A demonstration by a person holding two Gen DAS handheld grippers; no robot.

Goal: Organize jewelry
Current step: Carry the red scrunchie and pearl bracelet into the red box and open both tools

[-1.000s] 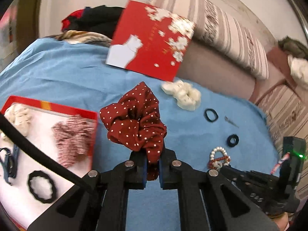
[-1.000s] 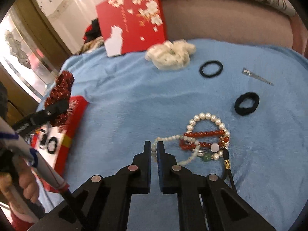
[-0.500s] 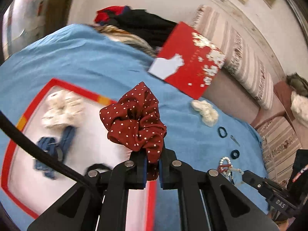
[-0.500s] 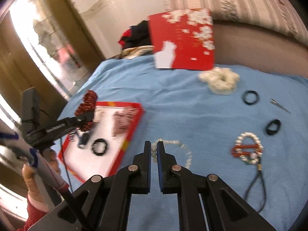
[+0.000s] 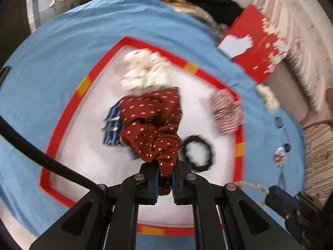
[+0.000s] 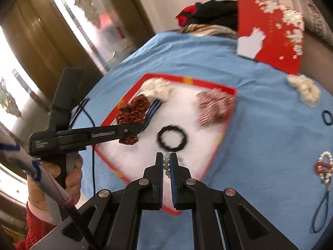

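Left gripper (image 5: 165,179) clamped on dark red polka-dot scrunchie (image 5: 153,123), held above white floor of red-rimmed tray (image 5: 62,123). Right gripper (image 6: 166,167) fingers narrow, pinching pale bead strand (image 6: 167,162) over tray's near edge. In tray: cream scrunchie (image 5: 143,73), blue hair clips (image 5: 111,125), striped pink scrunchie (image 6: 214,106), black hair tie (image 6: 172,138). On blue cloth: another cream scrunchie (image 6: 305,90), thin black ring (image 6: 327,117), pearl-and-red bracelets (image 6: 323,167). Red gift box (image 6: 272,31) stood behind.

Both grippers now hover over the tray (image 5: 62,125)
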